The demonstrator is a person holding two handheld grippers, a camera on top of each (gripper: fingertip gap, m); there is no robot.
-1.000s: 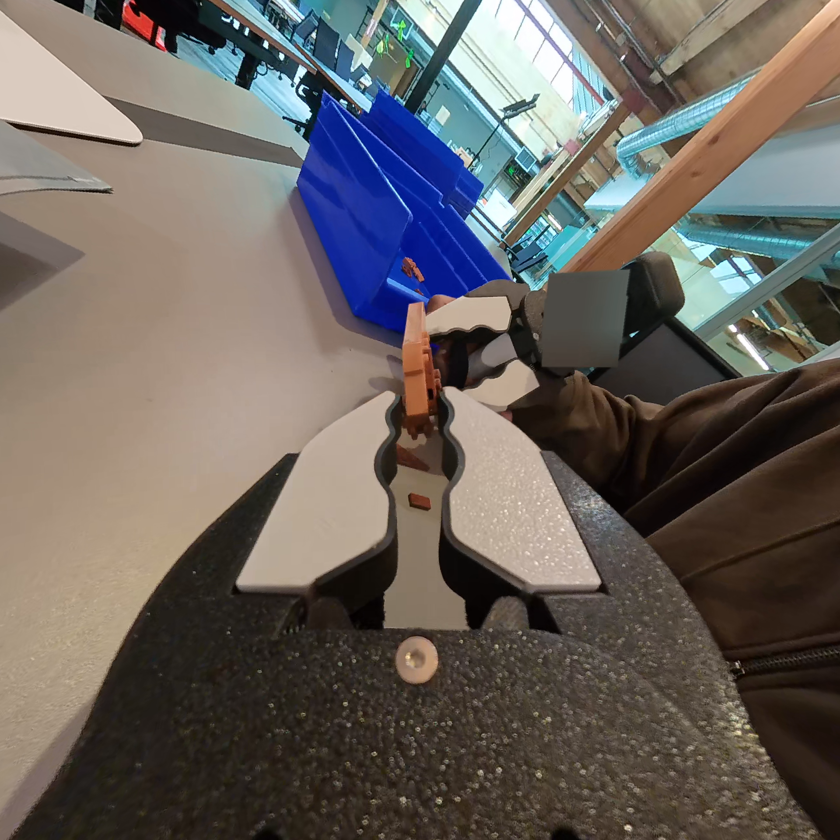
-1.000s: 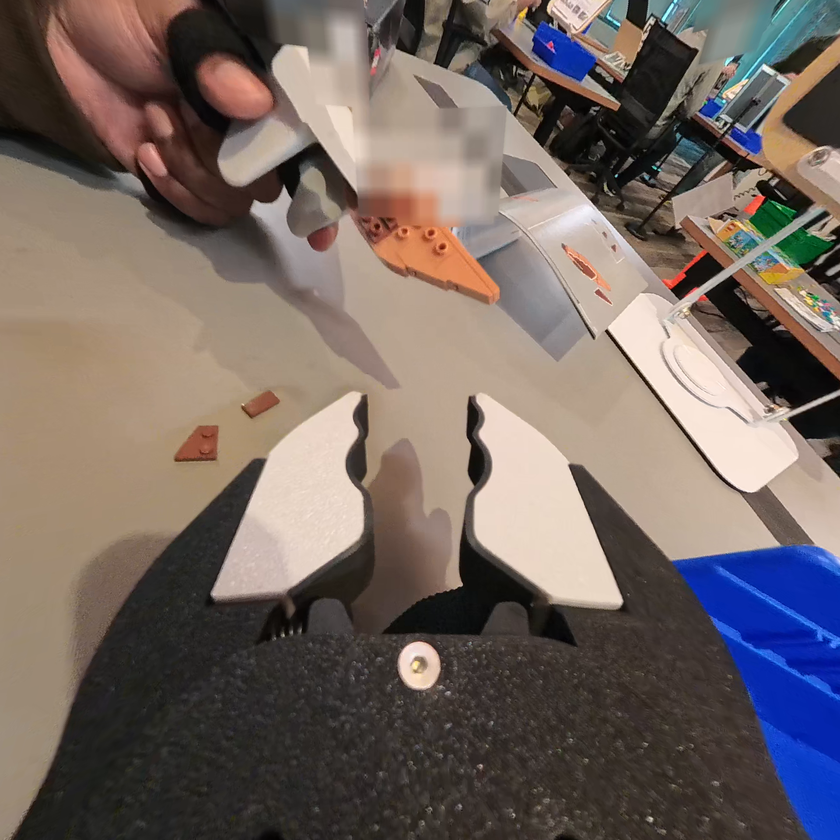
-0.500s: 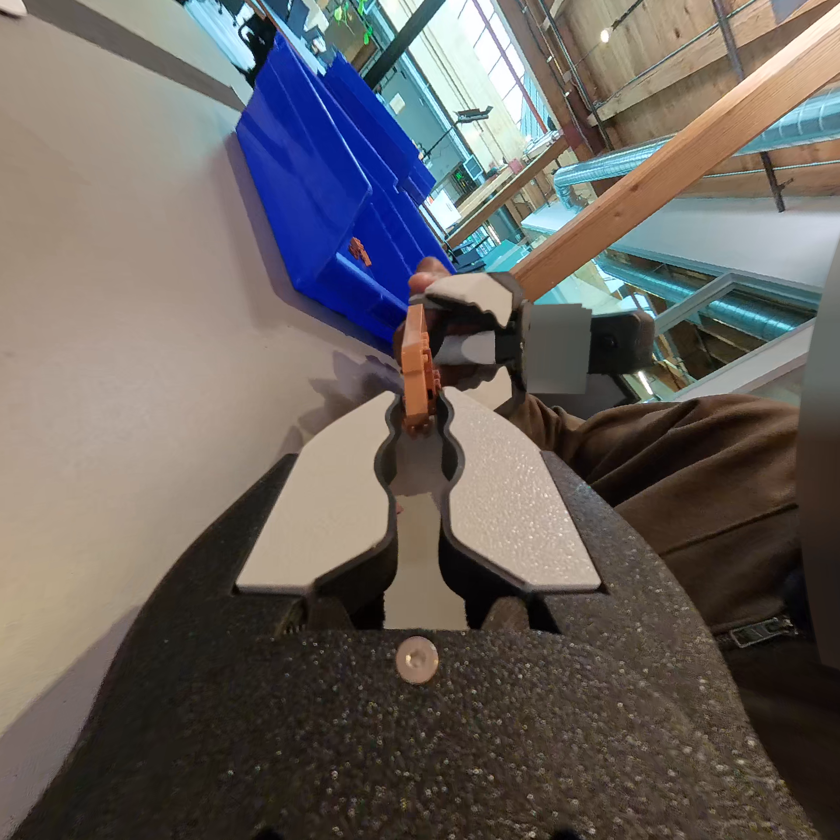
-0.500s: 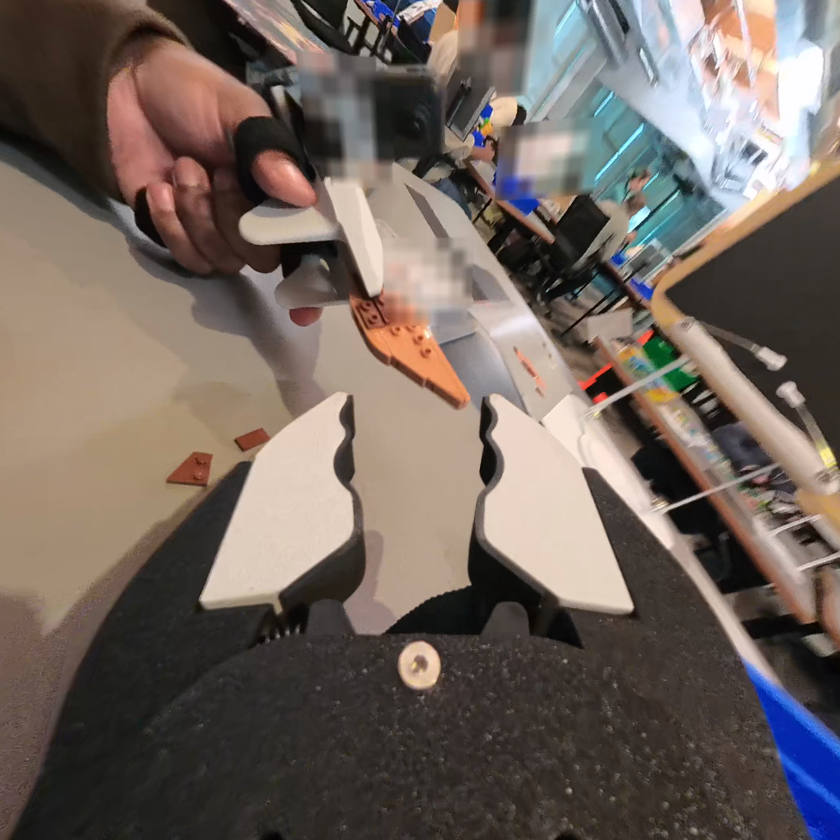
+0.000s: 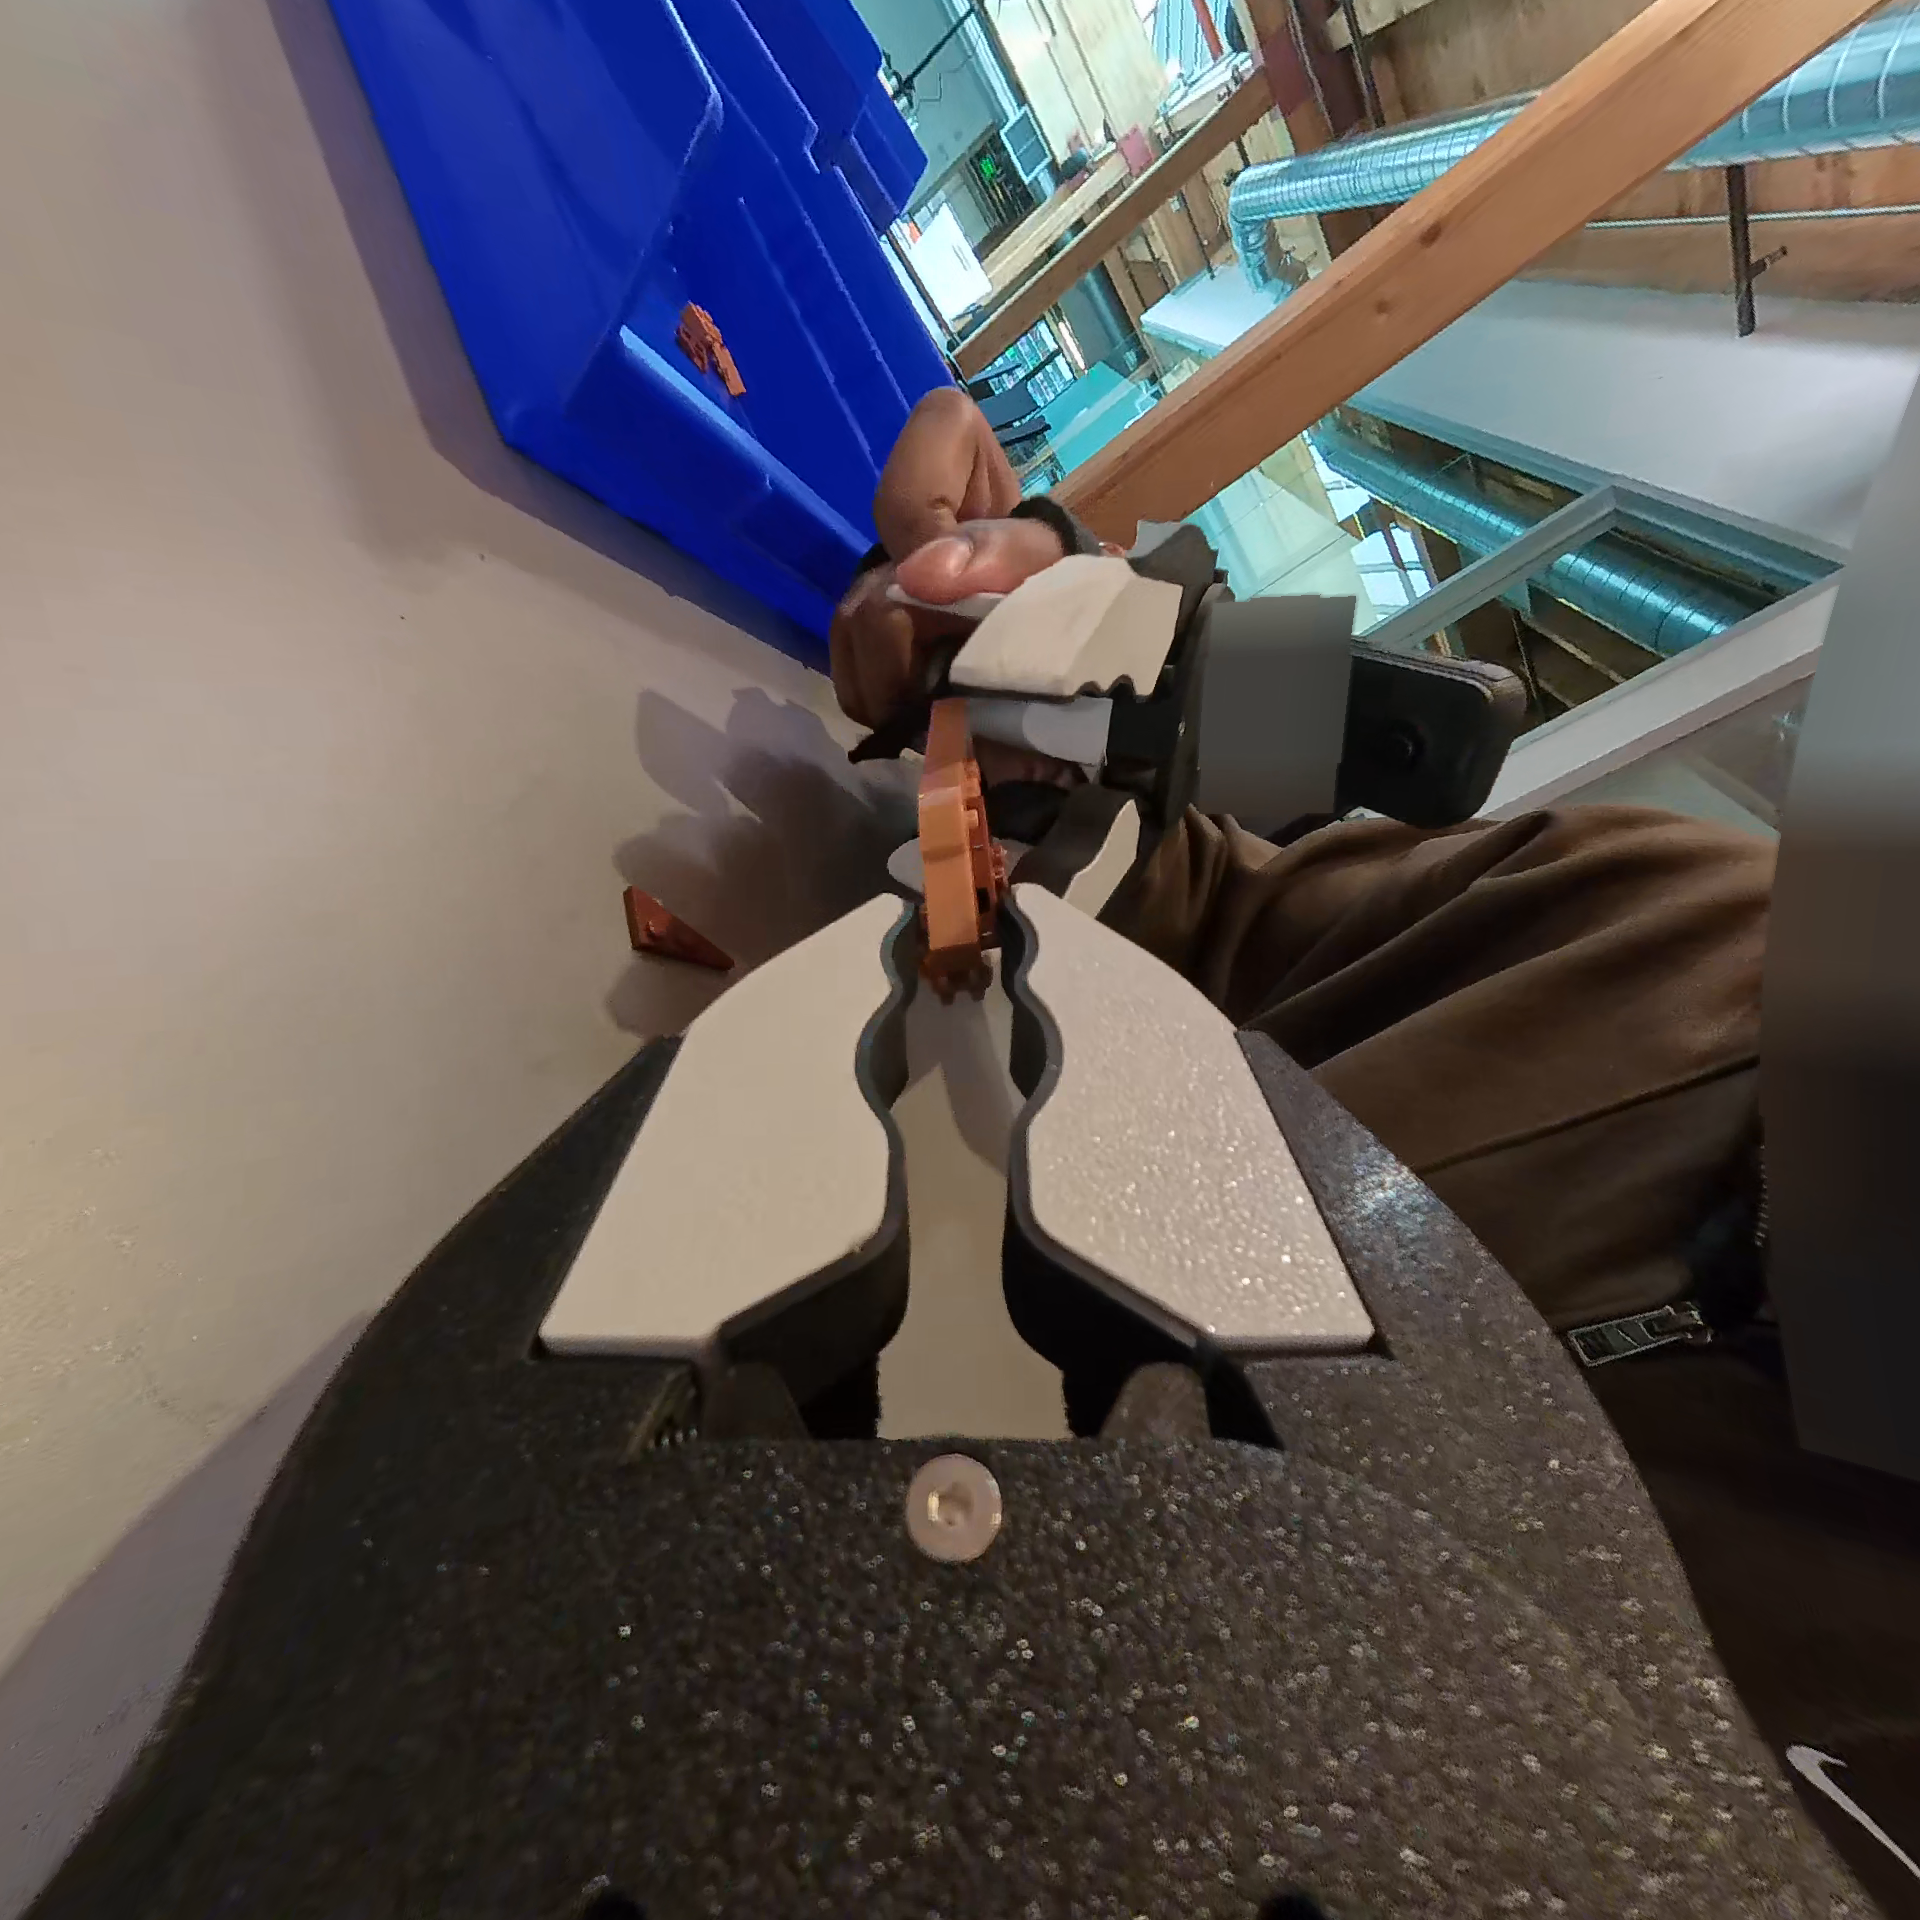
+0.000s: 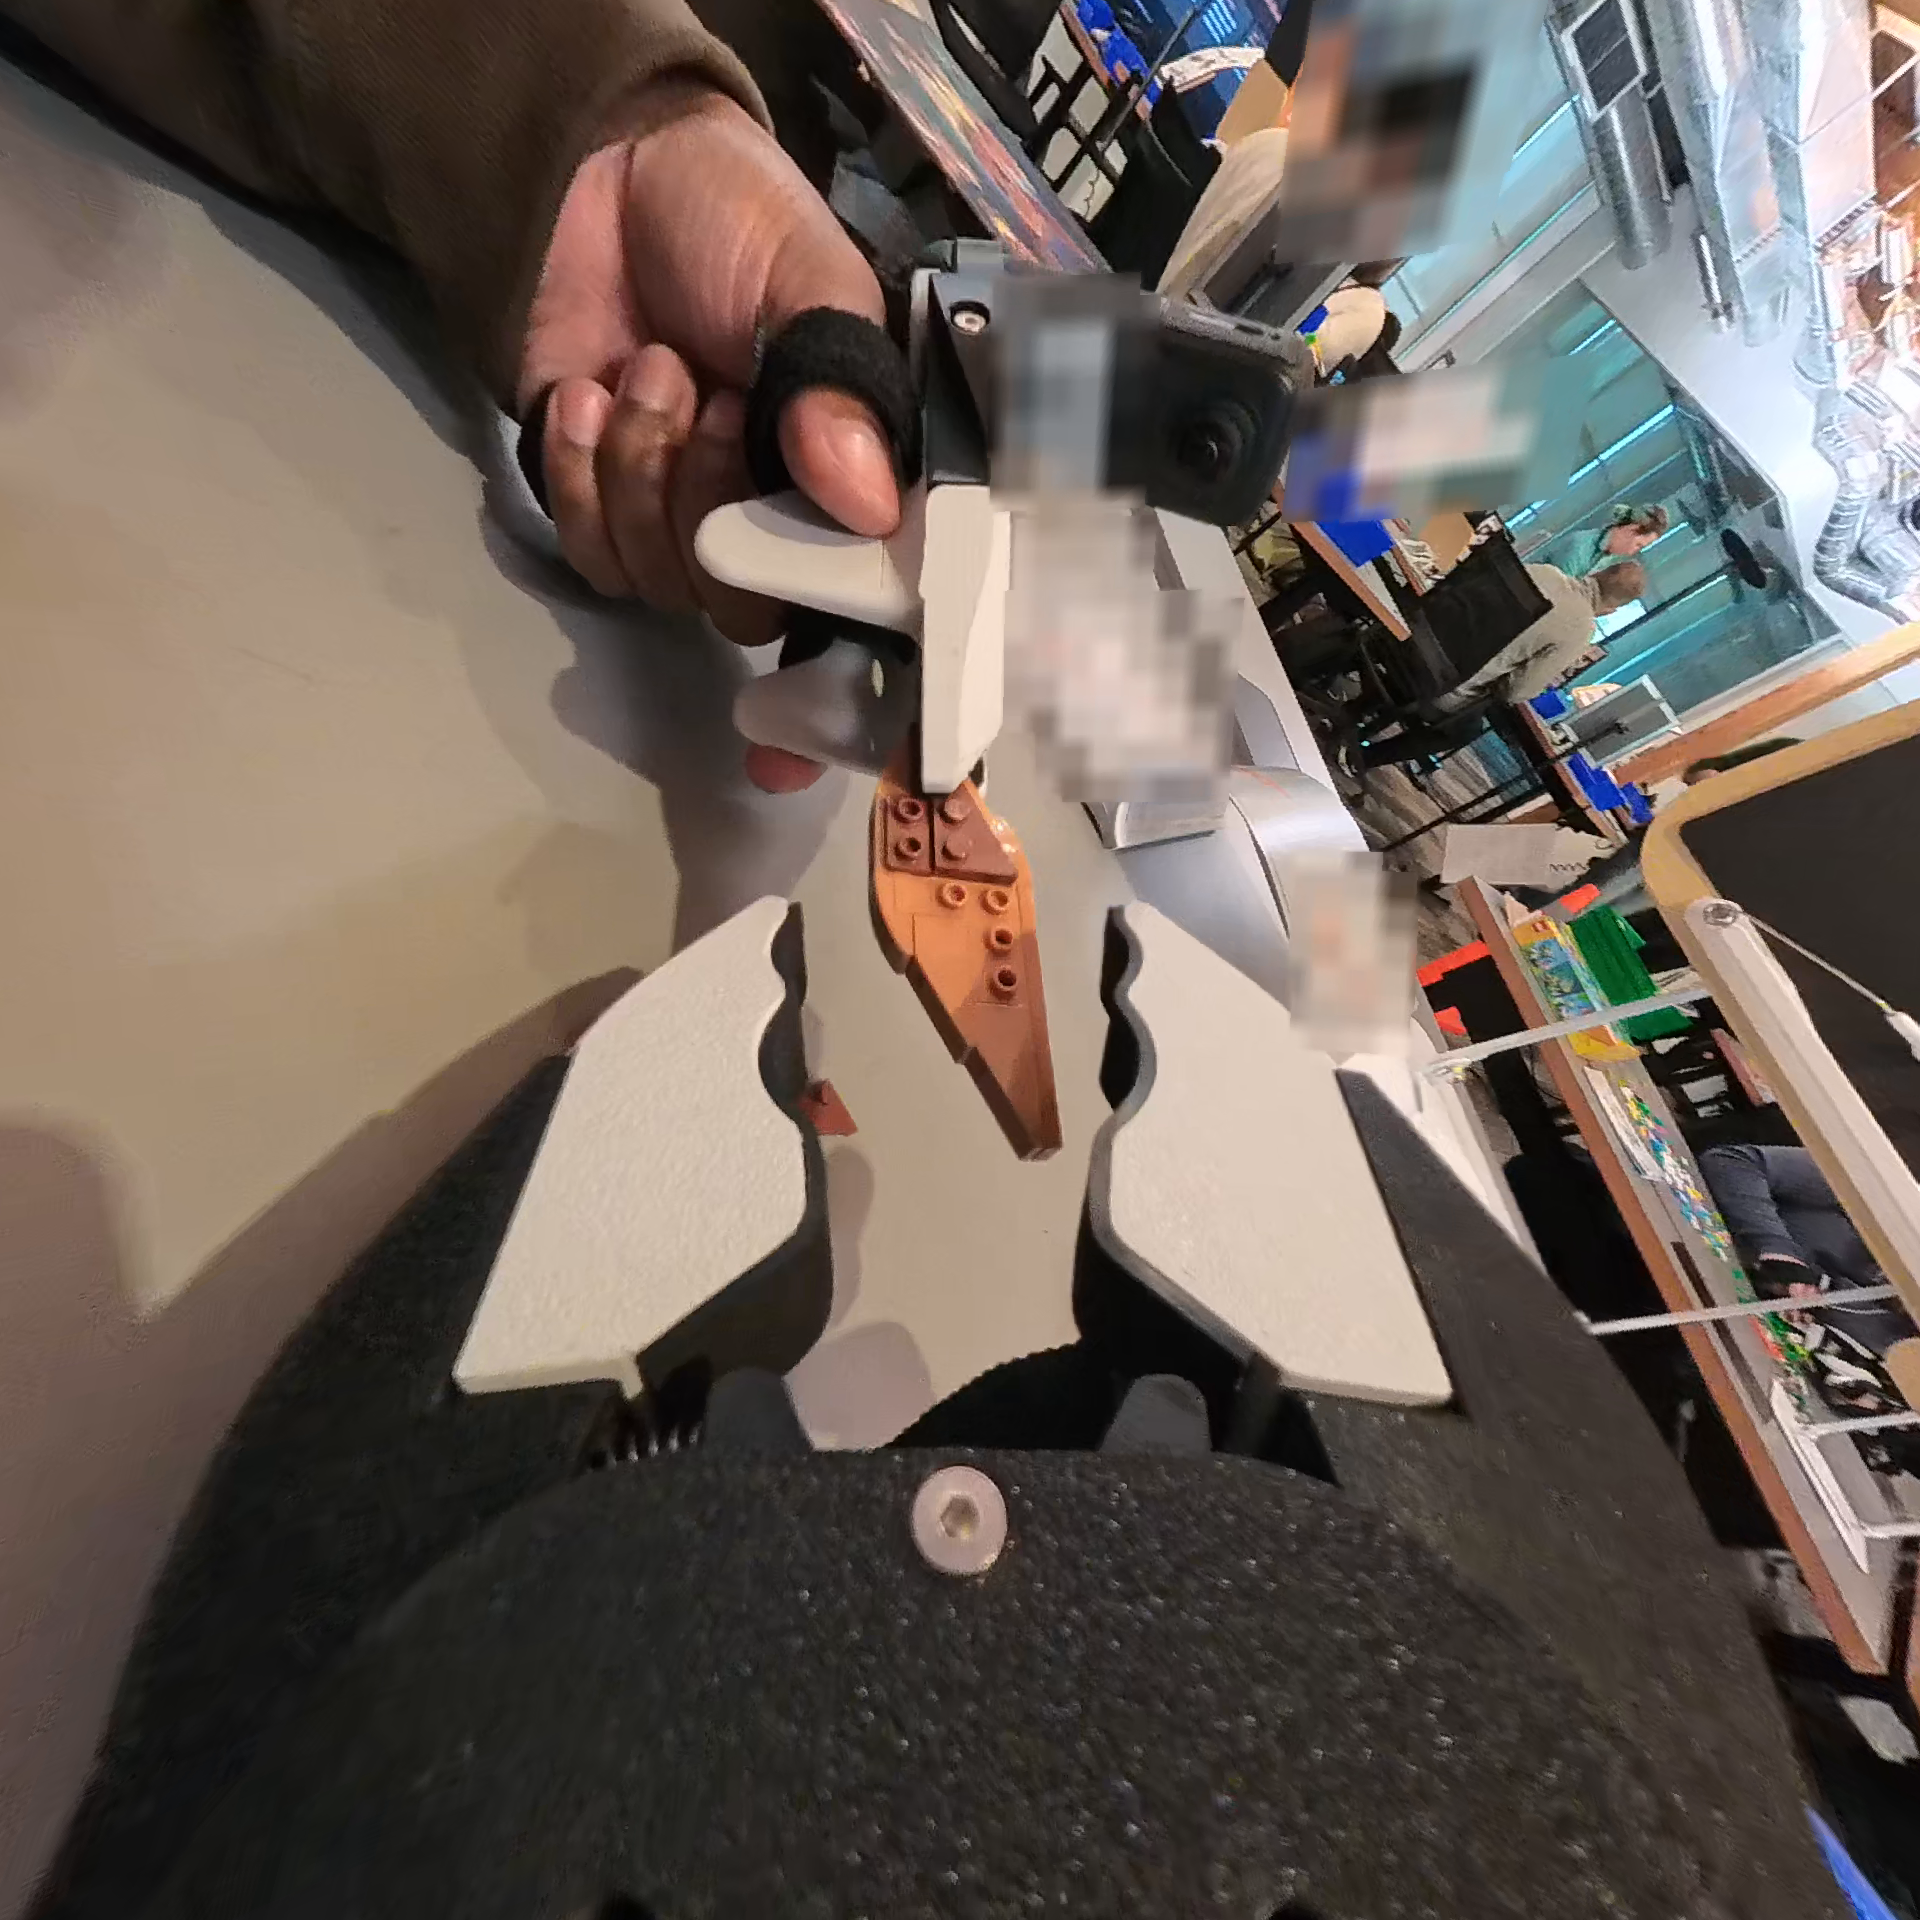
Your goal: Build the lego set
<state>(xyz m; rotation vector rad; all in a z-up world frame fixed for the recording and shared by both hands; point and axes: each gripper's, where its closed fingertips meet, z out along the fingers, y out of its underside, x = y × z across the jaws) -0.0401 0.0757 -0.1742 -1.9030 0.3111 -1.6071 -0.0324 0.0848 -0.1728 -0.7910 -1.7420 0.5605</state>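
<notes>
- looking down the left wrist view first: left gripper [image 5: 961, 920] is clamped on the near end of the orange lego assembly [image 5: 956, 857], fingers pinched onto its studded dark-brown end
- assembly is seen edge-on here, standing up out of the fingertips, held clear of the grey table [image 5: 260, 779]
- right gripper [image 5: 1029, 675] sits just past the assembly's far tip, lying sideways; its two grey fingers look apart with the tip at the gap, contact not clear from this angle
- a hand [image 5: 925, 561] and brown sleeve [image 5: 1455, 987] are behind that gripper
- loose brown wedge piece [image 5: 665, 928] lies on the table left of the left fingers
- blue bin [image 5: 582, 208] farther back on the table, a small orange-brown lego cluster [image 5: 710, 348] inside one compartment
- right wrist view: right gripper [image 6: 951, 997] is spread wide, nothing held
- lego assembly [image 6: 971, 956] hangs pointed tip first into the gap between the right fingers, touching neither as far as i can see
- studs face the camera, dark brown plates at the top, lighter orange in the middle
- left gripper [image 6: 935, 769] grips the assembly's top end, closed on it; left hand [image 6: 696, 395] squeezes the grey handles, thumb through a black loop
- one small brown piece [image 6: 828, 1110] on the table beside the right gripper's left finger, partly hidden by it
- background desks and seated people are there, detail blurred
</notes>
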